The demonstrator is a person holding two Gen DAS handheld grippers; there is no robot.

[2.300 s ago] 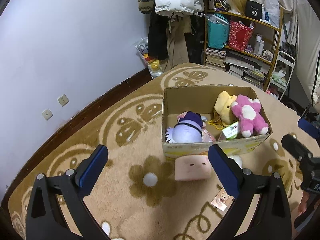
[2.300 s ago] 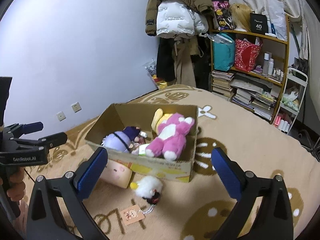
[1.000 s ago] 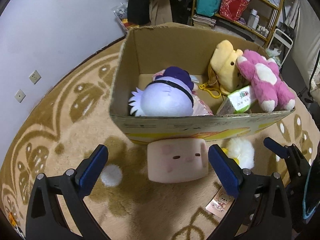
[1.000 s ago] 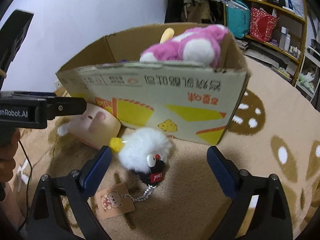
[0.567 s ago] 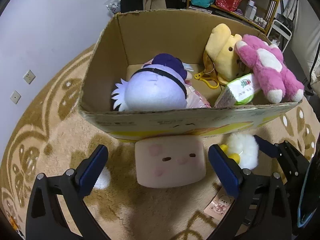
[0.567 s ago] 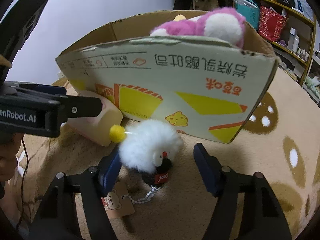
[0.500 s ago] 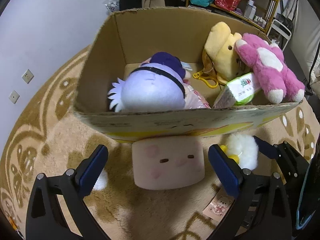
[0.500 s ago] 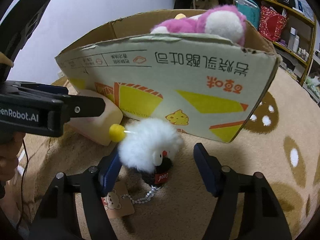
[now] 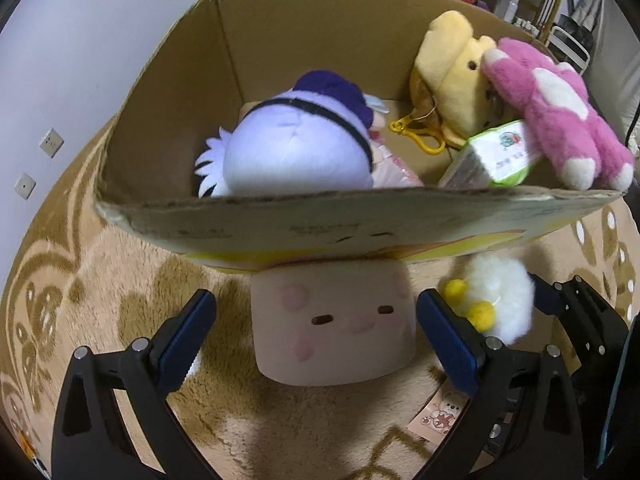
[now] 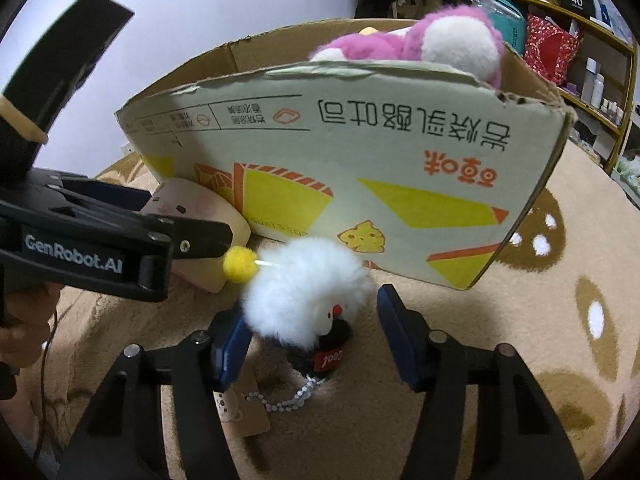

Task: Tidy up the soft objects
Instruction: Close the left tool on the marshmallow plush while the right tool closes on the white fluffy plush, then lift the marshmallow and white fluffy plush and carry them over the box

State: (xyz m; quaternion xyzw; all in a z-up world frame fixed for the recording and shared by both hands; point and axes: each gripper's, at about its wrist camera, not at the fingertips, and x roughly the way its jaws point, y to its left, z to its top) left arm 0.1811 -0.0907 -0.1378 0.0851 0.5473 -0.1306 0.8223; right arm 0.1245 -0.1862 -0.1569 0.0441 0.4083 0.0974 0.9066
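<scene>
A pink square plush (image 9: 332,328) with a small face lies on the rug against the cardboard box (image 9: 320,220). My left gripper (image 9: 316,332) is open, with its blue pads on either side of that plush and apart from it. Next to it lies a white fluffy plush (image 10: 304,288) with yellow pom-poms and a black base. My right gripper (image 10: 314,336) straddles it with its jaws closing. The left pad brushes the fluff and the right pad stands clear. The box holds a lilac plush (image 9: 296,152), a yellow plush (image 9: 448,64) and a pink-and-white plush (image 9: 552,100).
A green-and-white pack (image 9: 500,156) leans inside the box. A paper tag (image 10: 240,412) on a bead chain trails from the white plush. Beige patterned rug (image 10: 560,360) lies all around. Shelves (image 10: 592,60) and hanging coats stand behind the box, and a wall (image 9: 60,60) runs along the left.
My right gripper's jaws have narrowed around the white fluffy plush. My left gripper has sunk closer to the pink square plush, still wide open.
</scene>
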